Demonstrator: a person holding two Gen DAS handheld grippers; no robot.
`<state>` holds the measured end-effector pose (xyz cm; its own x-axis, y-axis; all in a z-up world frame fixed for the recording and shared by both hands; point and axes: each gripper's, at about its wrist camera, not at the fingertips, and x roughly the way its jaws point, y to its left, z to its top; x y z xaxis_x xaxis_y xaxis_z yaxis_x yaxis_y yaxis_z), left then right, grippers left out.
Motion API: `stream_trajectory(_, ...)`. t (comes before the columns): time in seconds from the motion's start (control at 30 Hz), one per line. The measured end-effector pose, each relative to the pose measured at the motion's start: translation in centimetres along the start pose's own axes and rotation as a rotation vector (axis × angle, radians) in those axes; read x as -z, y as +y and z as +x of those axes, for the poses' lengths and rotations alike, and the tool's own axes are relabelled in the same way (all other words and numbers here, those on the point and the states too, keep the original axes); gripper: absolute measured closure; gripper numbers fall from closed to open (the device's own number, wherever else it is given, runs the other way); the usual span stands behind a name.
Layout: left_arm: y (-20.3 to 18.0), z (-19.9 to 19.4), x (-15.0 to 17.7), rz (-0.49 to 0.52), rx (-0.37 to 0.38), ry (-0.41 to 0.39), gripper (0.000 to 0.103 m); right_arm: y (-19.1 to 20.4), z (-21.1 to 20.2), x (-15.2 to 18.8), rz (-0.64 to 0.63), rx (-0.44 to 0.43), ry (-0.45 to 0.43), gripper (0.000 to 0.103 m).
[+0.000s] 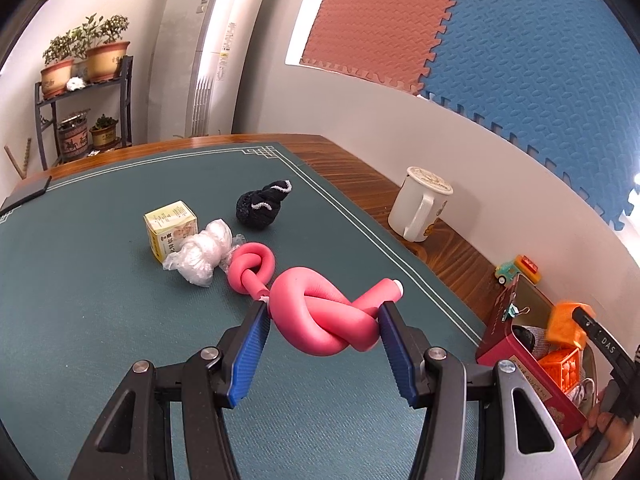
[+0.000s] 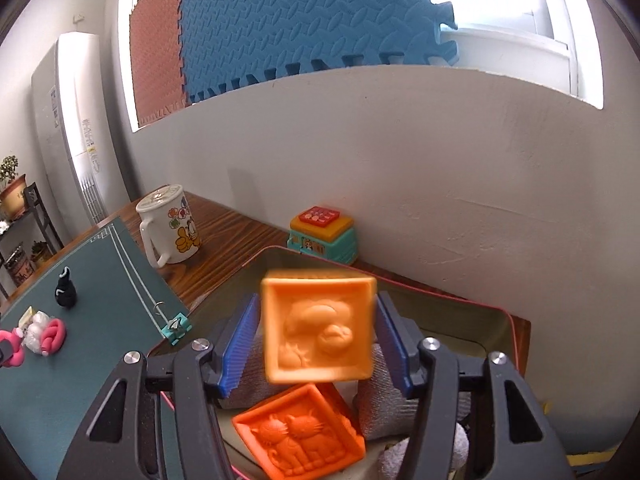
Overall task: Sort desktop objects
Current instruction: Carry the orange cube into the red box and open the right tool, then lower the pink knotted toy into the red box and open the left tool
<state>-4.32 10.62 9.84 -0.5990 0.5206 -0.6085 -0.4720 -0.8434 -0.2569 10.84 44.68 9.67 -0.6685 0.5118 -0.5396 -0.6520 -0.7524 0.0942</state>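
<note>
left gripper (image 1: 323, 320) fingers clenched on knotted pink foam tube (image 1: 324, 320), lifted above green tabletop mat (image 1: 100, 320), long axis crosswise | right gripper (image 2: 318, 340) fingers apart, blurred light-orange relief block (image 2: 318, 330) between them above red tin box (image 2: 514, 332) | box holds darker orange cat block (image 2: 298, 436), grey cloth.
</note>
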Motion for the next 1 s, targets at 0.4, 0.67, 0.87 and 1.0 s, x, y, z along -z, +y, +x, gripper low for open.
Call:
stream_trajectory(0.4,-0.6,0.2,0.3,0.018,0.006,0.007,0.045,0.2,-3.2,1.8,0.03,-0.068,-0.009,0.041)
stream_trajectory(0.67,-1.4,0.4,0.7,0.04,0.021,0.021,0.045,3.5,-6.4,5.2,-0.04,-0.174,-0.02,0.041)
stream_trajectory(0.87,-2.7,0.4,1.3,0.077,0.023,0.027,0.045,4.7,-6.8,7.7,-0.097,-0.234,0.027,0.041)
stream_trajectory(1.0,-4.7,0.0,2.1,0.145,0.034,0.025,0.045,2.4,-7.3,8.1,-0.051,-0.244,0.023,0.041)
